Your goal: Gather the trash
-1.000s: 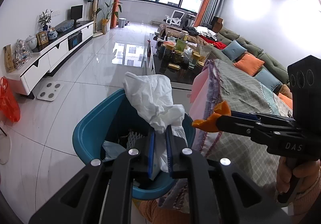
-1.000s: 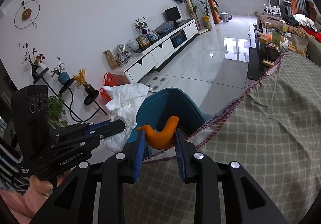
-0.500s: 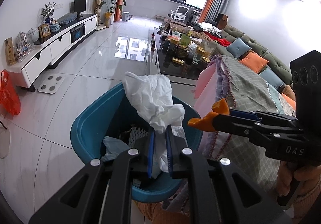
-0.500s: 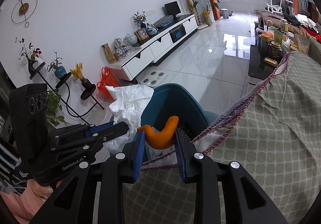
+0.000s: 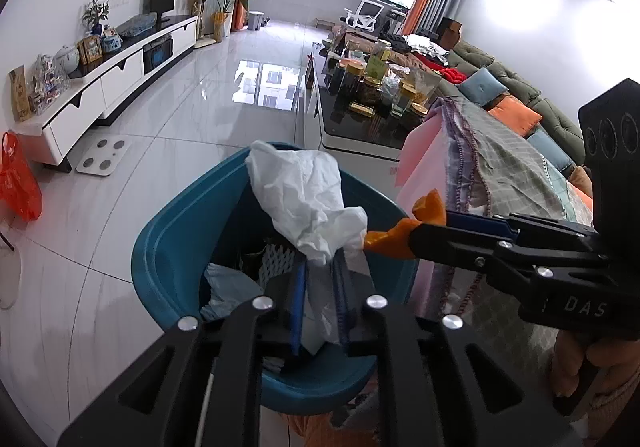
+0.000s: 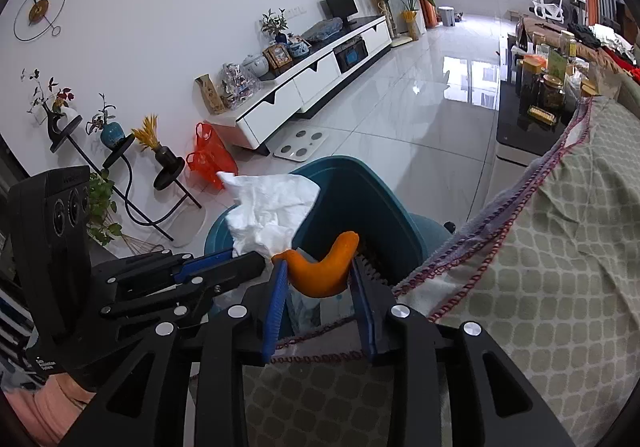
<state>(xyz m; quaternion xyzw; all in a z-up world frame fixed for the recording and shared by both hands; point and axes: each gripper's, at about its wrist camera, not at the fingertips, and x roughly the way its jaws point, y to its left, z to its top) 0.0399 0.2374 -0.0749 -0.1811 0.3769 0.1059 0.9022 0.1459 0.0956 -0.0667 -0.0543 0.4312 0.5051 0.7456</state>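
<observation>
Holding both pieces over the teal bin (image 5: pixel 168 247): left claw (image 5: pixel 320 283) pinches a crumpled white tissue (image 5: pixel 308 199), right claw (image 6: pixel 320 287) pinches a curl of orange peel (image 6: pixel 324 267). Both sit above the bin opening; the peel is close to the rim on the side of the cloth-covered worktop (image 6: pixel 540 287), the tissue more central.

Step in hand looks like the drop. To do it clean:
- nudge the right claw further over the opening before letting go, since the peel hangs near the rim and could bounce out onto the cloth
- lower the tissue a bit; it's light, tall, and sticks up past the rim, so it may drape over the edge
- spread each claw fully, as soft tissue tends to cling to the pads

Bin contents: already some trash inside, including a pale crumpled wrapper or bag (image 5: pixel 228 287) and something with a white net pattern (image 5: pixel 276 259). Rest is too dark to tell.
</observation>
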